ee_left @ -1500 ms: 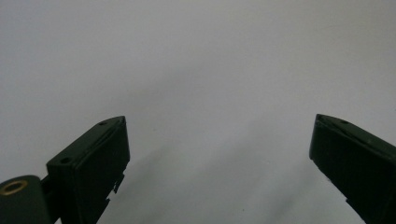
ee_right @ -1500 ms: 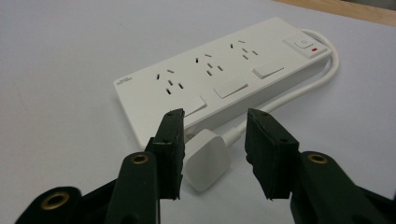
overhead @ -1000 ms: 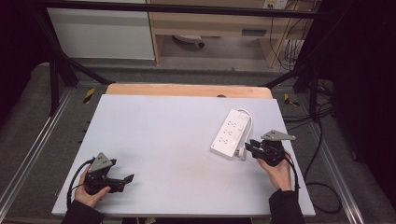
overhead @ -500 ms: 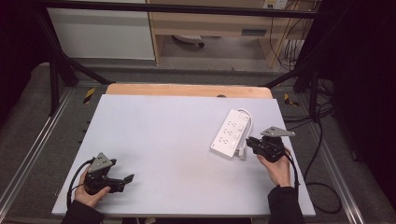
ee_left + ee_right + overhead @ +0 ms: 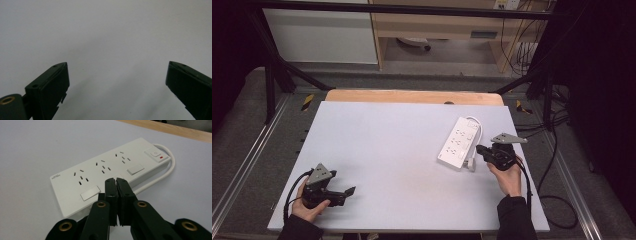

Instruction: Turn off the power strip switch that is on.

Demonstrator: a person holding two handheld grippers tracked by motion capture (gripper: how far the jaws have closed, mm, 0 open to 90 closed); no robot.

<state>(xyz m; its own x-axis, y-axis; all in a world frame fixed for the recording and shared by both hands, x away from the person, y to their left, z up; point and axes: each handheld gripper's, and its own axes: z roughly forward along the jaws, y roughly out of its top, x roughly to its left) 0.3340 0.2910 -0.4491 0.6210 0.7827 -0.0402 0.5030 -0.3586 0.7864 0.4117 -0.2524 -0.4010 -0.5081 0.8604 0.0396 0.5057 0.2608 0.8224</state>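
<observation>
Item: power strip [image 5: 458, 143], lying flat at the counter's [image 5: 387, 145] right side, cord [image 5: 160, 176] looping along its far edge. Right tool [image 5: 480, 149] is sitting at the strip's near long edge; its jaws have just been closing and are now pressed together, apparently pinching nothing. Left tool [image 5: 348, 191] is resting spread, well apart. Grasp not yet made.

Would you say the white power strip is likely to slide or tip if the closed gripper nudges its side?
The power strip lies flat and low, so it would probably slide, not tip. Its smooth casing on the smooth table suggests little grip. Its looped cable may drag.
</observation>
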